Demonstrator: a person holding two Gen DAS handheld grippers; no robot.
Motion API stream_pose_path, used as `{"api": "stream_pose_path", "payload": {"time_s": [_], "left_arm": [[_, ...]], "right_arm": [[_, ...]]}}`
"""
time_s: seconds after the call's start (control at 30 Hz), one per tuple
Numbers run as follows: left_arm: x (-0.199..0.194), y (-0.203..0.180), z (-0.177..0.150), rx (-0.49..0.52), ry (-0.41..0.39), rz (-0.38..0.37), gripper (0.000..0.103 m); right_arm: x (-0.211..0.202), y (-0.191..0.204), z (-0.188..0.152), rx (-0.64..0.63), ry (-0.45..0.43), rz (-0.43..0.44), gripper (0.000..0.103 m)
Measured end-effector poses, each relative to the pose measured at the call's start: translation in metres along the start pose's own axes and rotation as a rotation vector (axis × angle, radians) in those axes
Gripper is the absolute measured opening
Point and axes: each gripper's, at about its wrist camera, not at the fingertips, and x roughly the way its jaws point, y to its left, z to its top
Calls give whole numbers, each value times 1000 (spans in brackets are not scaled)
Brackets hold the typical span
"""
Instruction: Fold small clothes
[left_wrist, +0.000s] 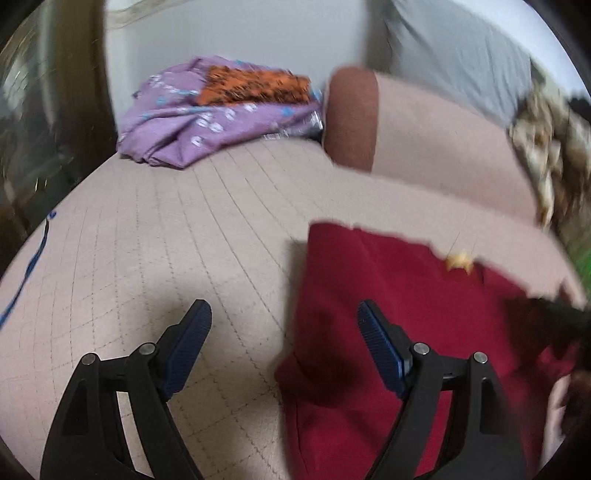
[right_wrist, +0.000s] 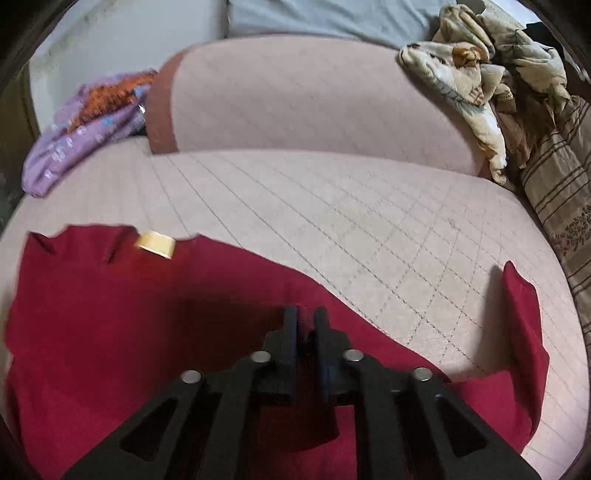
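Note:
A small dark red garment (right_wrist: 129, 314) with a yellow neck label (right_wrist: 155, 244) lies on a pink quilted bed cover (right_wrist: 369, 206). My right gripper (right_wrist: 306, 314) is shut on the red cloth near its right side, and a red flap (right_wrist: 521, 317) stands up at the far right. In the left wrist view the same red garment (left_wrist: 388, 288) lies at the right. My left gripper (left_wrist: 284, 314) is open wide and empty just above the garment's left edge; its right finger (left_wrist: 380, 347) is over the cloth, its left finger (left_wrist: 188, 343) over the bare cover.
A purple and orange pile of clothes (left_wrist: 214, 110) lies at the far left of the bed. A pink bolster with a brown end (left_wrist: 406, 133) runs along the back. Crumpled floral fabric (right_wrist: 476, 77) and a striped cloth (right_wrist: 561, 192) lie at the right.

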Motion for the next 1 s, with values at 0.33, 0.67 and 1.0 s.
{"api": "stream_pose_path", "payload": {"time_s": [0.33, 0.67, 1.0], "left_arm": [[42, 7, -13, 2, 100, 110, 88], [26, 11, -7, -62, 82, 68, 87], [51, -9, -16, -16, 225, -35, 88]], "right_arm": [[-31, 30, -8, -18, -25, 215, 50], [-17, 28, -18, 4, 28, 189, 54], [-21, 2, -36, 0, 85, 220, 71]]}}
